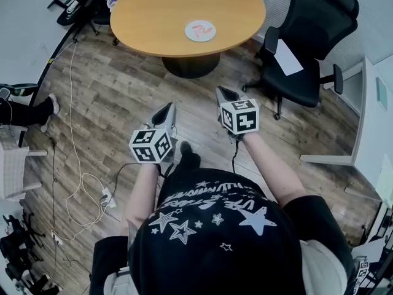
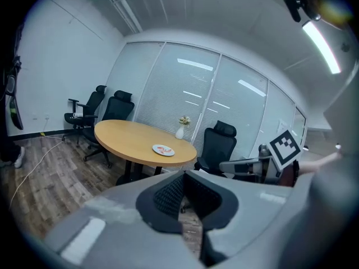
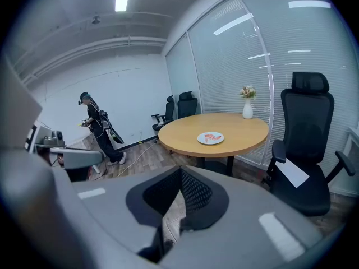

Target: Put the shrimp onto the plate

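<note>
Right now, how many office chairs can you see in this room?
3. One chair stands right of the table, paper on its seat. A second chair and a third chair sit side by side beyond the table. Others may be hidden.

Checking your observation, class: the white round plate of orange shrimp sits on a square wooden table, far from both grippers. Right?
The wooden table is round, not square; the head view shows it. The white round plate of orange shrimp sits on it, far from the left gripper and right gripper.
</note>
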Tool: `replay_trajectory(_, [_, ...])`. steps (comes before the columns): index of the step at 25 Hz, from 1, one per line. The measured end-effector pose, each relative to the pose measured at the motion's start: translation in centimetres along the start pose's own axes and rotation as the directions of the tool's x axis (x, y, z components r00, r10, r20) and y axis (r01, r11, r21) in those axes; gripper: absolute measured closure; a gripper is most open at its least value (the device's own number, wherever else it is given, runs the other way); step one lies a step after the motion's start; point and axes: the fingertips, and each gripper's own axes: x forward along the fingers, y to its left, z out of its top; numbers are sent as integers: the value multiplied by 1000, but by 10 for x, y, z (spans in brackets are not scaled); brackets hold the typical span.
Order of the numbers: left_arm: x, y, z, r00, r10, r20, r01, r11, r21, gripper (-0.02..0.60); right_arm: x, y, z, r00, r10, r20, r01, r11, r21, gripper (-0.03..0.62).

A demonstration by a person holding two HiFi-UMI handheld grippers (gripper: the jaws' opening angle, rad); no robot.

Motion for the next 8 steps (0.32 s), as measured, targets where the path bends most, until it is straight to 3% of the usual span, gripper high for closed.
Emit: replay_trajectory(8, [-22,-41,-18,1000,18,24,-18,1000,-7,580,-52,-5,-21,1000,13,22,-13,1000,-3,594])
